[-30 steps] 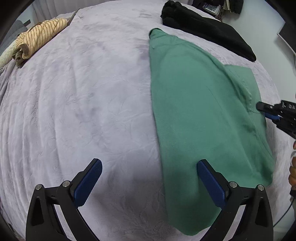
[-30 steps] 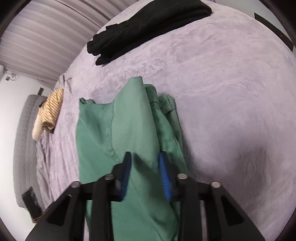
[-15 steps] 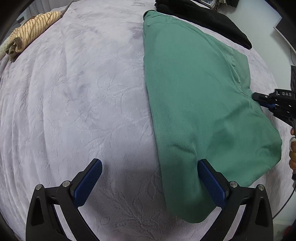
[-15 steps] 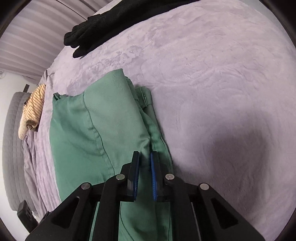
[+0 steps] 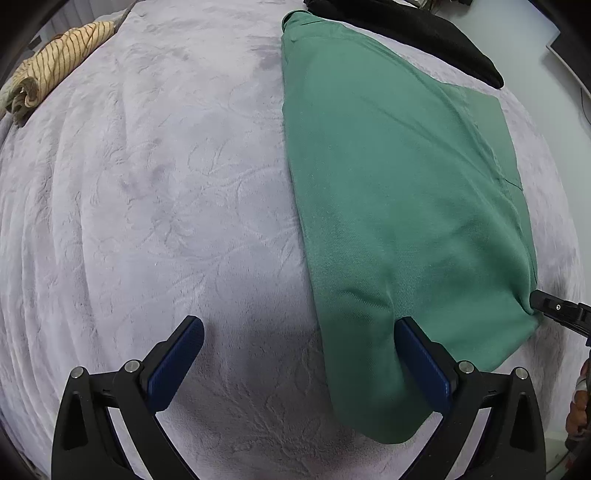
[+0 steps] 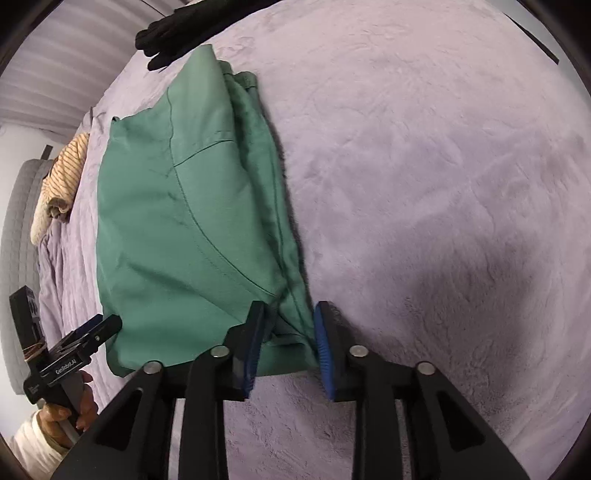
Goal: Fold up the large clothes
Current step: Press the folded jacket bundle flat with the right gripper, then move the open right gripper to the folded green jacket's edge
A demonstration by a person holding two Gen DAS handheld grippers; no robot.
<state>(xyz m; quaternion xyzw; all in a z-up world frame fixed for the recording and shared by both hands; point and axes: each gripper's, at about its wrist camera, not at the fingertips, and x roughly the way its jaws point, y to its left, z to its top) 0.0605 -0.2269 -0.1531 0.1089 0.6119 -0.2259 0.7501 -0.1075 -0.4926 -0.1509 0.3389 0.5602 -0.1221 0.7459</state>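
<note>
A green garment (image 5: 399,192) lies folded lengthwise on the lilac plush blanket (image 5: 155,206). My left gripper (image 5: 299,354) hangs open just above its near end, with the right finger over the cloth edge and the left finger over bare blanket. In the right wrist view the green garment (image 6: 192,221) stretches away from my right gripper (image 6: 290,332). Its jaws are opening, and the near corner fold of the cloth sits loosely between the pads. The right gripper's tip (image 5: 554,308) shows at that corner, and the left gripper (image 6: 92,330) is at the garment's left corner.
A black garment (image 5: 413,33) lies beyond the green one's far end. A yellow striped cloth (image 5: 55,70) is bunched at the far left of the bed. A hand with a pale sleeve (image 6: 55,417) holds the left gripper. Bare blanket (image 6: 443,184) spreads to the right.
The right gripper has moved toward the garment's near corner with the fold, which now lies flatter and wider. Its jaws were shut on the cloth and have parted. The left gripper stayed open and almost still.
</note>
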